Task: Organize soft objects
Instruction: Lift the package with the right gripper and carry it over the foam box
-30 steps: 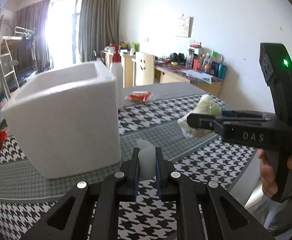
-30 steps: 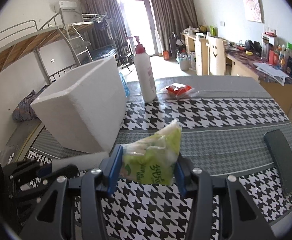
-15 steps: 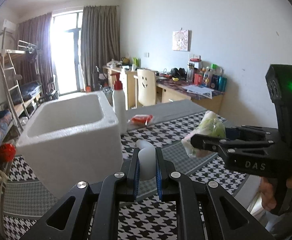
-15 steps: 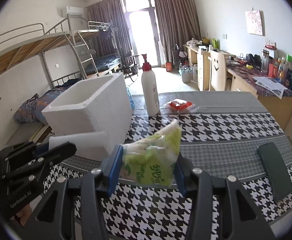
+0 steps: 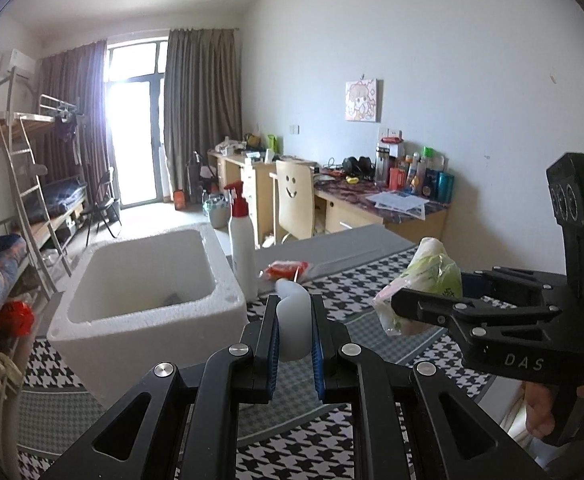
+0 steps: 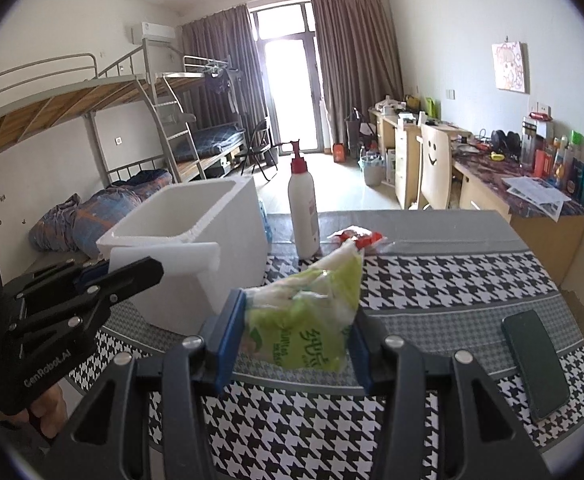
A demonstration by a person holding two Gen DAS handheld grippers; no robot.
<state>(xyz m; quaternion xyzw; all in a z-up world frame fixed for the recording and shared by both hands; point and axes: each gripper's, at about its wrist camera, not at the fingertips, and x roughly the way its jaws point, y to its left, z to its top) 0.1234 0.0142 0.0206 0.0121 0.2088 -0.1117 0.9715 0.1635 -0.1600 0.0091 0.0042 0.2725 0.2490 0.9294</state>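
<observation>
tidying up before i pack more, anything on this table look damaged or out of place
Nothing looks spilled or broken. The one oddity: a dark phone lies near the table's right edge, a hard thing among soft items. The foam box and bottle stand upright.

Foam box [image 5: 140, 280]: matt white polystyrene, fine-grained. Tablecloth [image 6: 443, 280]: woven houndstooth cloth, matt. Green bag [image 6: 307, 320]: thin crinkled glossy plastic film. Pump bottle [image 6: 303, 216]: smooth white plastic. Phone [image 6: 535, 364]: glossy dark face. Bunk frame [image 6: 92, 80]: grey metal.

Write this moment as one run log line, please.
left claw: shut on white foam piece | right claw: shut on green bag
</observation>
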